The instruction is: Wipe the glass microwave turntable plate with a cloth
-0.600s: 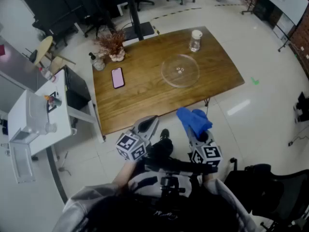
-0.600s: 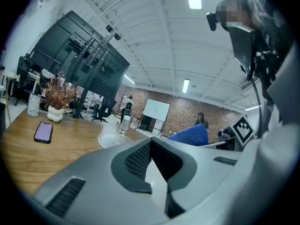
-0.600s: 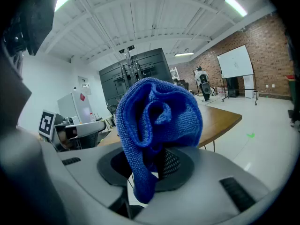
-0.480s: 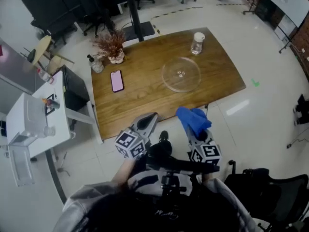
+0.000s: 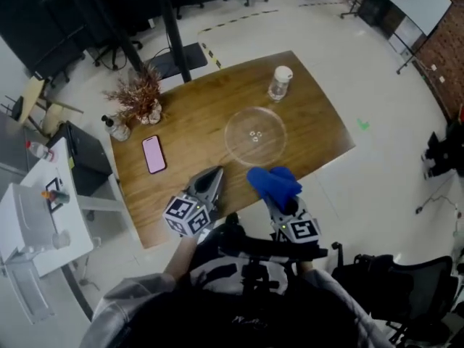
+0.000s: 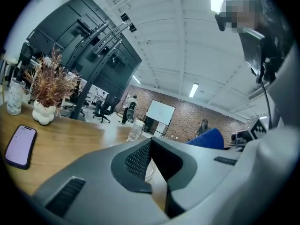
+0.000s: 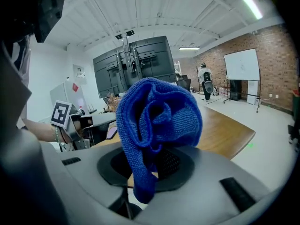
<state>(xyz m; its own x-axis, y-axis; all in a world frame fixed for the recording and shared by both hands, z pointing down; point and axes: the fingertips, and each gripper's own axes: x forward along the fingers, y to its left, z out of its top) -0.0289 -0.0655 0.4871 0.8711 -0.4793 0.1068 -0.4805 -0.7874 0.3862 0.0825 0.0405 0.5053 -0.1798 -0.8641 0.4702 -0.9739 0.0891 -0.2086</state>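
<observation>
Item 1. Glass turntable plate (image 5: 254,136): laid flat on the wooden counter (image 5: 196,122), toward its right half and near the front edge. It is touched by nothing and is apart from both claws.

Item 2. Blue cloth (image 5: 272,183): bunched and carried off the counter, at its front edge and just in front of the plate. In the right gripper view it is seen gripped by its lower fold, with the bulk standing up in loose folds above the jaws.

Item 3. Right claw (image 7: 152,165): clamped on the blue cloth. Its marker cube (image 5: 297,229) is seen in the head view.

Item 4. Left claw (image 6: 151,149): jaws brought together at the tips, with nothing gripped between them. It is held over the front edge of the counter, left of the cloth, and its marker cube (image 5: 186,216) is seen behind it.

Item 5. Clear jar (image 5: 279,83) with a pale lid: stood upright beyond the plate, apart from it.

Item 6. Phone (image 5: 154,154) with a pink screen: laid flat on the left part of the counter.

Item 7. Dried plant (image 5: 138,100) in a pale vase: placed at the far left corner, with a small bottle (image 5: 116,127) just beside it.
</observation>
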